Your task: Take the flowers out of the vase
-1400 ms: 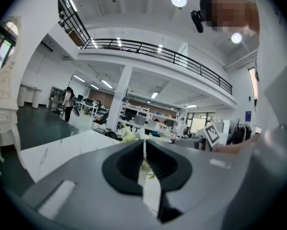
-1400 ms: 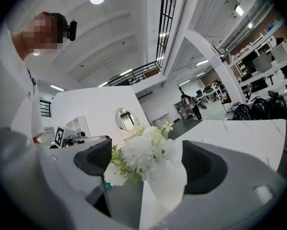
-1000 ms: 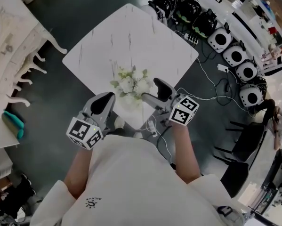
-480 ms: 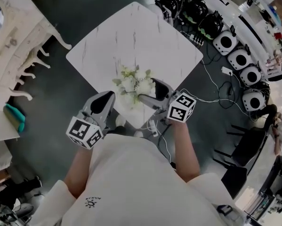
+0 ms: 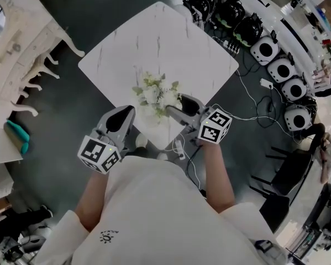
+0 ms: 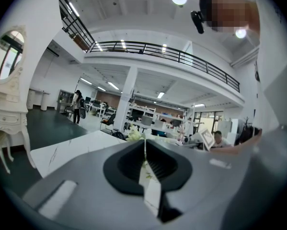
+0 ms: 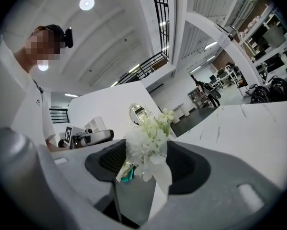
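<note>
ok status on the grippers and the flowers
Left gripper shut, empty. Right gripper closing, flowers between its jaws. Nothing in the way.

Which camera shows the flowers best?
The right gripper view: the flowers fill the centre, close up between the right gripper's closing jaws. The head view shows them small from above; the left gripper view, only a sliver.
</note>
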The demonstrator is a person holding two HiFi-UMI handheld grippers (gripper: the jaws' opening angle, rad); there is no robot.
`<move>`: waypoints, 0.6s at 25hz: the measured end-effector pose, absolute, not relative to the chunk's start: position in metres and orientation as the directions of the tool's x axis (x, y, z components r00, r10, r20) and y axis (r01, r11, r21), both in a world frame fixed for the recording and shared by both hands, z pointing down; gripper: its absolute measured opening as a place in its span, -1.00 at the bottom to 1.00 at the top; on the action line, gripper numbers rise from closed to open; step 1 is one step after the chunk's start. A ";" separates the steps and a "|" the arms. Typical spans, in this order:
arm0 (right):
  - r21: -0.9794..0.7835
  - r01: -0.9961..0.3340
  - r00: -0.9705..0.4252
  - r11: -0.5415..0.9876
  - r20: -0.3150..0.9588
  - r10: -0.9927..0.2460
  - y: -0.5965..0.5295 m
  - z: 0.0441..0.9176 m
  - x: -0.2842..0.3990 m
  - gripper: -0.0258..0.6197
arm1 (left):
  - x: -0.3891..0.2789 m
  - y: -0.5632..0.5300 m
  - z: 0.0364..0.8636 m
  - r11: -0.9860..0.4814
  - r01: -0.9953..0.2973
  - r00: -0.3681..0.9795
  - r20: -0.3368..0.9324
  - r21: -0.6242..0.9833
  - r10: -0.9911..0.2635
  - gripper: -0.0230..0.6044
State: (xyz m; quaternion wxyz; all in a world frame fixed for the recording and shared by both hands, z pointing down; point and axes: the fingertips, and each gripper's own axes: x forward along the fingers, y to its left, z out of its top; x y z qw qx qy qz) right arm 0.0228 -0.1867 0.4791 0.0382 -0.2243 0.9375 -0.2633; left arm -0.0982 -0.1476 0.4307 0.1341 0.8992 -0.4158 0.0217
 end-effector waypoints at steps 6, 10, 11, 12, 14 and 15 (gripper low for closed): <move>-0.522 -0.389 -0.895 0.759 0.019 -0.446 -0.181 0.477 0.027 -0.45 | -0.098 -0.144 0.431 -0.623 -0.750 0.658 0.144 0.223 -0.739 -0.95; -0.550 -0.367 -0.893 0.750 -0.015 -0.449 -0.180 0.471 0.028 -0.58 | -0.101 -0.143 0.430 -0.623 -0.749 0.658 0.140 0.228 -0.740 -0.95; -0.558 -0.362 -0.892 0.747 -0.025 -0.450 -0.180 0.470 0.028 -0.62 | -0.101 -0.143 0.430 -0.624 -0.747 0.659 0.139 0.229 -0.739 -0.95; -0.563 -0.358 -0.892 0.745 -0.031 -0.451 -0.180 0.468 0.027 -0.63 | -0.102 -0.143 0.430 -0.625 -0.746 0.661 0.139 0.229 -0.738 -0.95; -0.568 -0.354 -0.890 0.743 -0.039 -0.454 -0.179 0.466 0.027 -0.66 | -0.103 -0.142 0.429 -0.627 -0.745 0.662 0.139 0.229 -0.736 -0.95; -0.570 -0.352 -0.888 0.742 -0.045 -0.457 -0.179 0.465 0.027 -0.66 | -0.104 -0.142 0.428 -0.627 -0.744 0.663 0.138 0.230 -0.736 -0.95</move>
